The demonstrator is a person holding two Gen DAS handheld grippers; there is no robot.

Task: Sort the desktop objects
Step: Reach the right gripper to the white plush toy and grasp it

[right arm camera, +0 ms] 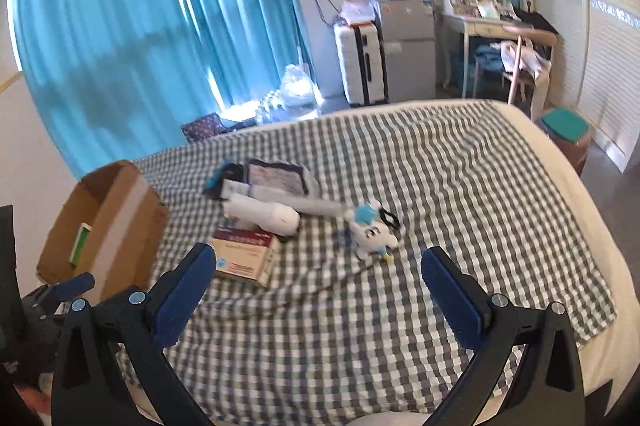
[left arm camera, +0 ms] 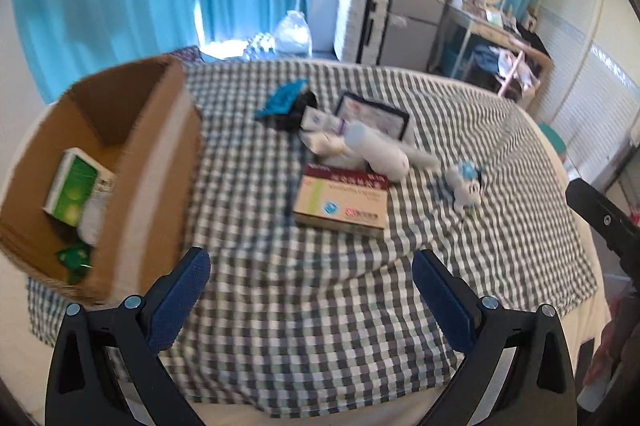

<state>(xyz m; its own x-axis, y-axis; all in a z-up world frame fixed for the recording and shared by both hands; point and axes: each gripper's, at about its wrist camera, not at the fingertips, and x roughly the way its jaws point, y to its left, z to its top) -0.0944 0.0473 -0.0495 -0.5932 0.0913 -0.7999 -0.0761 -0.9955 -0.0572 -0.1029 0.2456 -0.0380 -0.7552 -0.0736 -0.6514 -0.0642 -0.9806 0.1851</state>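
Medicine box (left arm camera: 341, 204), red-and-cream: flat on the checked cloth (left arm camera: 320, 326), near its middle, just in front of the pile.
White tube-shaped item (left arm camera: 380, 150): lying against the box's far edge.
Small white-and-blue plush toy (left arm camera: 466, 182): on the cloth, right of the box, apart from it.
Cardboard box (left arm camera: 156, 162): open, at the cloth's left side; holds a green-and-white carton (left arm camera: 72, 192).
Left gripper (left arm camera: 310, 282): blue pads spread wide, empty, above the cloth's near part.
Right gripper (right arm camera: 318, 268): pads likewise apart, empty, facing the plush toy.
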